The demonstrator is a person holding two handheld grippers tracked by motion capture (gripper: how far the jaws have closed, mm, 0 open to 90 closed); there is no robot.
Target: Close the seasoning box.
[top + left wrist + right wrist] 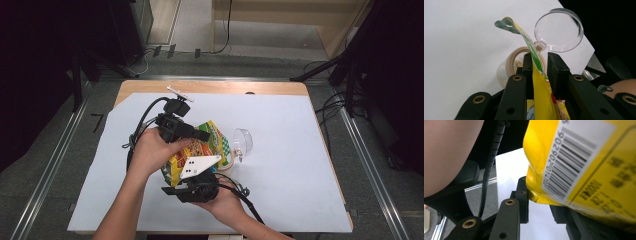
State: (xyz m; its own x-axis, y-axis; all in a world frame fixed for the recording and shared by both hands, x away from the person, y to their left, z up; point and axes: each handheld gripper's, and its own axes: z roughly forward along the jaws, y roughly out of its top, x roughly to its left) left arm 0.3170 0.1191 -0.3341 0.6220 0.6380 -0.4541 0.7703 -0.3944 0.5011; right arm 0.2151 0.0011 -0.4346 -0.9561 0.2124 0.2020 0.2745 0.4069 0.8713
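Above the white-covered counter (300, 165), a yellow snack bag (200, 150) is held between both tongs. Its top edge is clamped in the left tongs (539, 65), over an open jar (511, 65). Its lower corner appears pinched by the right tongs (537, 202), though partly hidden.

Both claws are black – brass-ringed screw holes along the jaws, ribbed black cable, grey three-cornered plate.
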